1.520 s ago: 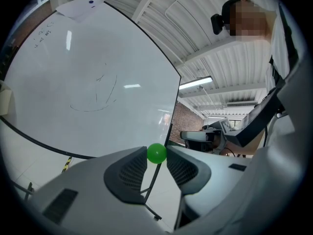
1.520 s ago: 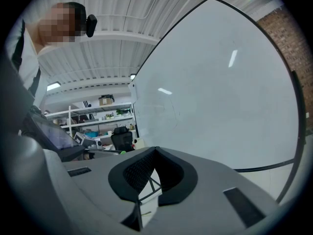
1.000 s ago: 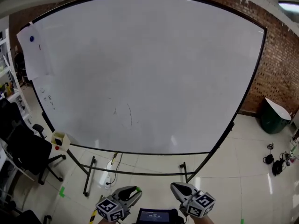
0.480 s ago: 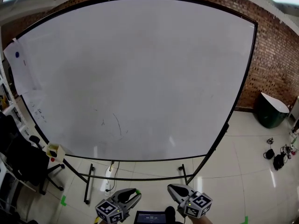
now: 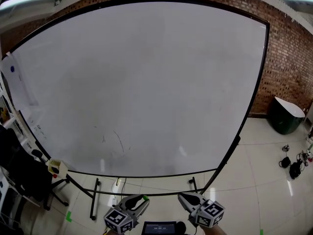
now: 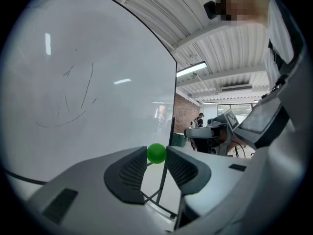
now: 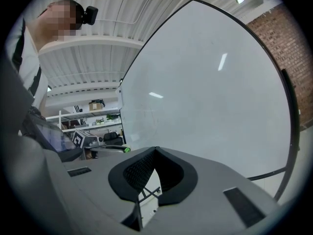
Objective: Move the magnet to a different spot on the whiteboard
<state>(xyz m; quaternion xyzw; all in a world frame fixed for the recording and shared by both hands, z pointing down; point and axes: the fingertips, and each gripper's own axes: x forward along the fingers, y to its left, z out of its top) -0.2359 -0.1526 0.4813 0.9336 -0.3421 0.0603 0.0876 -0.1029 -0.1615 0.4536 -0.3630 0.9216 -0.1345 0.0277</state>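
Closest in, the left claw [image 5: 143,199] is grasping a small round green magnet [image 6: 156,153] at its very tips, with the ribbed pads pressing on it from both sides. I am taking this ball to be the task's magnet. Just beside it, the right claw [image 7: 155,150] is sitting clenched, tip against tip, with nothing inside. Both claws are hanging low, under the lower edge of the large white glossy whiteboard [image 5: 146,82] and well short of its face, so the carrying step appears to be under way, with the magnet off the board and placing not yet begun. The next move is calling for the left claw to rise and go forward to a bare patch, perhaps above the faint pen strokes [image 5: 117,141], set the magnet flat against the surface, and only then let go. Ahead of the claws the black metal stand legs [image 5: 93,199] are spreading across the pale tiled floor [image 5: 254,190]. Far up and left of the left claw, a round blue magnet [image 5: 12,68] is pinning a white paper sheet [image 5: 18,87] to the board's corner, and the red brick wall [image 5: 288,58] is running behind. Only the head view is showing the whole board and that blue magnet, and there the green magnet is reading as a mere speck. Only the left gripper view is showing the pads closed on it.
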